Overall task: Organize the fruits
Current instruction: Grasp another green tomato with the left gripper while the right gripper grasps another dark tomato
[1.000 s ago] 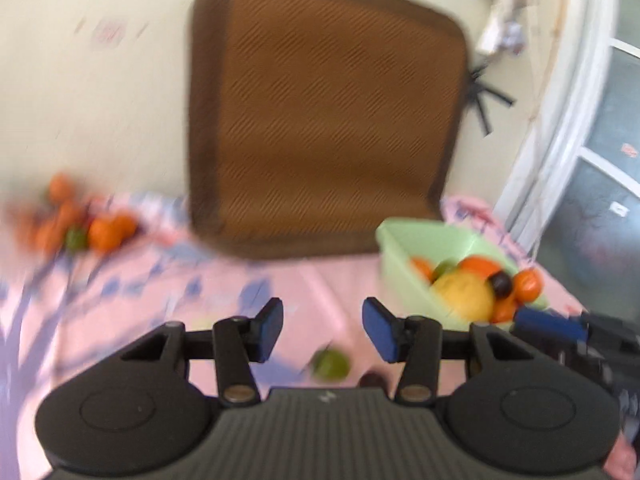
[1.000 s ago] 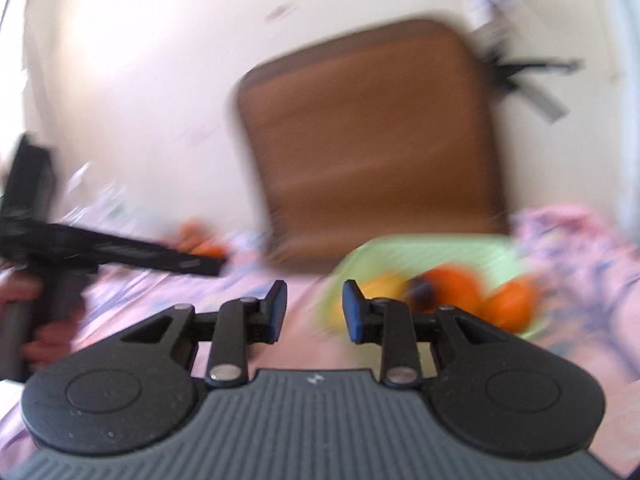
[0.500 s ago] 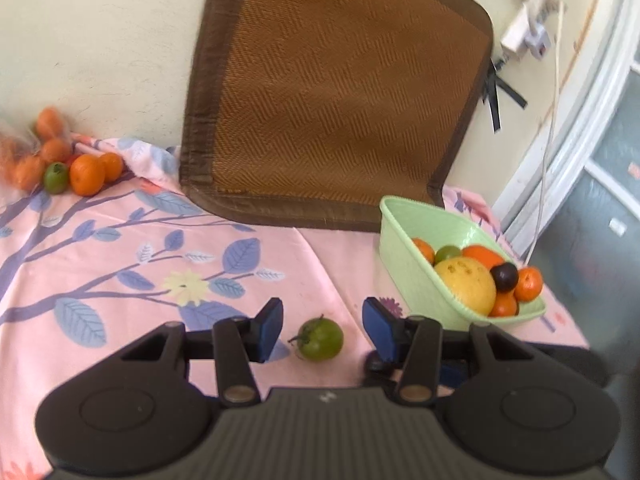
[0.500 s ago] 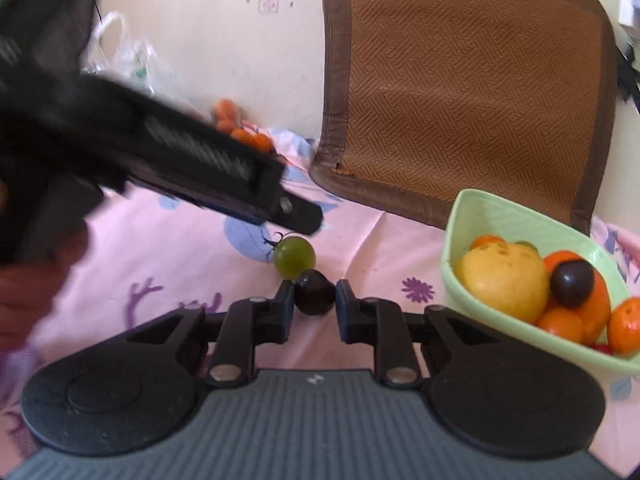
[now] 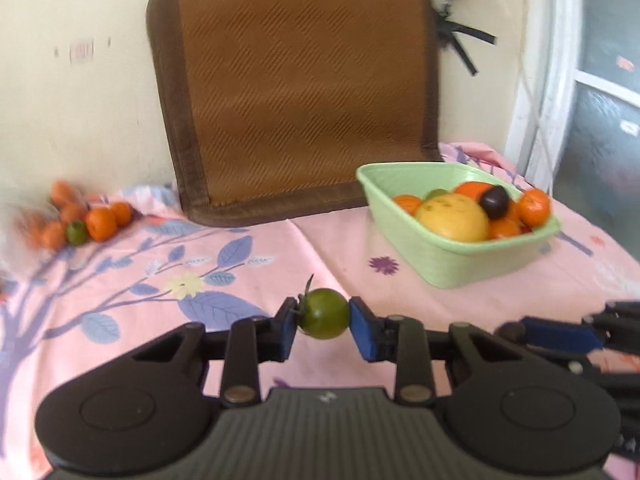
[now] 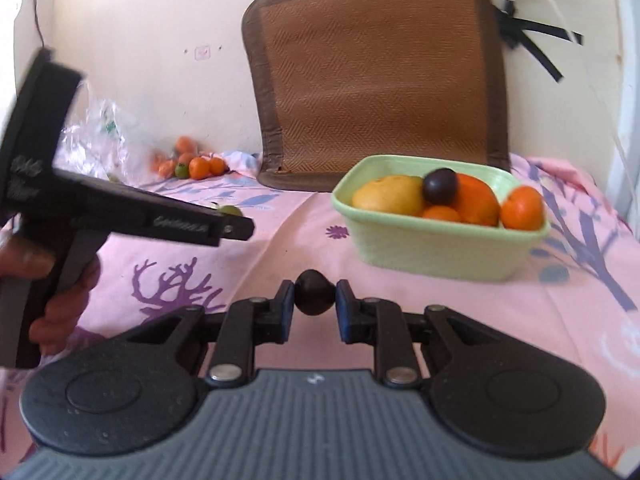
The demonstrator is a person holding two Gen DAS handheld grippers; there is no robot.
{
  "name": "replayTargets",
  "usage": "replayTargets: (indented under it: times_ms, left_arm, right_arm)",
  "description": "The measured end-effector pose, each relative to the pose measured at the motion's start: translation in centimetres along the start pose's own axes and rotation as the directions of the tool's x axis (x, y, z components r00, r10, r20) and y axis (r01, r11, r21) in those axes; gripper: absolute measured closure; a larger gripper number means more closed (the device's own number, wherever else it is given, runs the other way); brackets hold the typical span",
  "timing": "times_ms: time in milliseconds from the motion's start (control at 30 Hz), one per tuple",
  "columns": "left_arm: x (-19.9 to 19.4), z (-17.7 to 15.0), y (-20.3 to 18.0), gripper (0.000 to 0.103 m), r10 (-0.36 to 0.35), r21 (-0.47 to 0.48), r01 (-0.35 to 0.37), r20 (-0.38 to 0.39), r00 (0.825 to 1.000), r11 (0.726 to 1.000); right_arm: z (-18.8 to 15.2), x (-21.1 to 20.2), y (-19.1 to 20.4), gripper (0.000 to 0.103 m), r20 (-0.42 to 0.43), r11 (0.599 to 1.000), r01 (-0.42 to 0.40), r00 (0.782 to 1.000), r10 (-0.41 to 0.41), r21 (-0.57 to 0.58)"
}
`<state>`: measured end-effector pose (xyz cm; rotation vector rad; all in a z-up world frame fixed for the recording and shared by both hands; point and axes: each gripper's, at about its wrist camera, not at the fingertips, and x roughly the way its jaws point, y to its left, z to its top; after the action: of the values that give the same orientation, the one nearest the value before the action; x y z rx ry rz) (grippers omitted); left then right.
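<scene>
Left wrist view shows the left gripper (image 5: 323, 322) with its blue pads pressed on either side of a small green fruit (image 5: 323, 313); its jaws have just been closing, and the fruit now sits between them, stalk toward the left pad, above the pink flowered cloth (image 5: 120, 280). Ahead and to the right stands the green basket (image 5: 460, 256) on the cloth, filled with a big yellow fruit (image 5: 452, 216), several oranges and one dark plum (image 5: 494, 197) on top. Well apart, at the far left against the wall, lies a loose pile of oranges (image 5: 100, 222) with another green fruit among them. A brown woven mat (image 5: 296, 92) leans upright on the wall behind. From the right wrist view, the right gripper (image 6: 315, 304) is clamped tight on a dark round fruit (image 6: 314, 298), held over the cloth in front of the basket. At the left edge of that view a person's hand (image 6: 60, 304) grasps the handle of the left gripper.
</scene>
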<state>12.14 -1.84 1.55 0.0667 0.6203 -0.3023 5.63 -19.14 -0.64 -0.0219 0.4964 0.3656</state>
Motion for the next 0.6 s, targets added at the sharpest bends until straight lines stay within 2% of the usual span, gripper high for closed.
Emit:
replayTargets:
  times_ms: [267,600]
  left_arm:
    - [-3.0,-2.6,-2.6,0.074,0.029,-0.034,-0.030,-0.026,0.999,0.999]
    - [-4.1,-4.2,-2.5,0.074,0.087,-0.093,-0.091,-0.044,0.995,0.992]
  right_arm:
    - [-1.5,-1.8,0.1,0.078,-0.014,1.000,0.004,1.000,-0.004,0.031]
    - [-2.6,-2.7,0.9,0.078,-0.004,0.999,0.027,1.000,-0.027,0.019]
